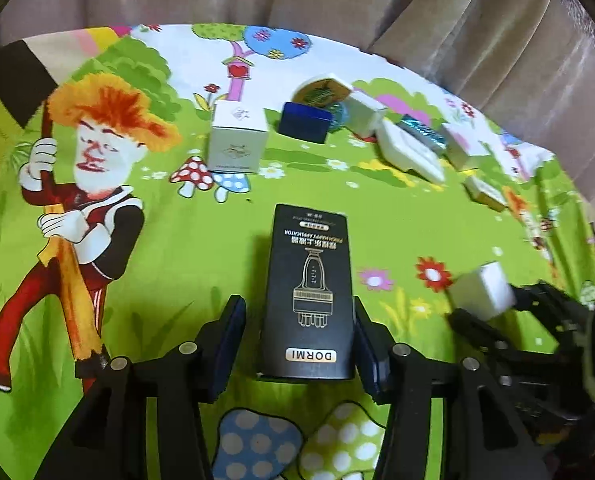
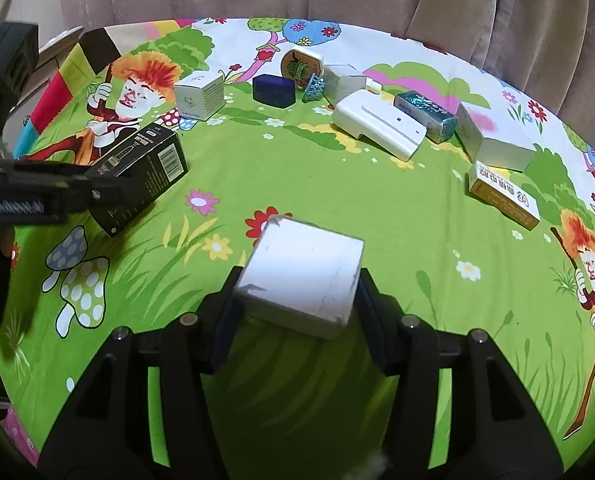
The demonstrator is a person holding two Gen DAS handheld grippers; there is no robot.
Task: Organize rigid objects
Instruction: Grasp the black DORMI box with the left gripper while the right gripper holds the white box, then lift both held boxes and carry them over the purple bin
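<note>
Black glossy carton [image 1: 309, 296] between left hand-held gripper [image 1: 299, 332] pads.

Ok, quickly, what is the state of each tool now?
Left tool: open, black box between, gap visible.
Right tool: closed on the white box.

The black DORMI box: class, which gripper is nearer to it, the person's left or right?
Left. The left gripper straddles the black DORMI box; the right gripper, shut on a white box, is off to its side.
</note>
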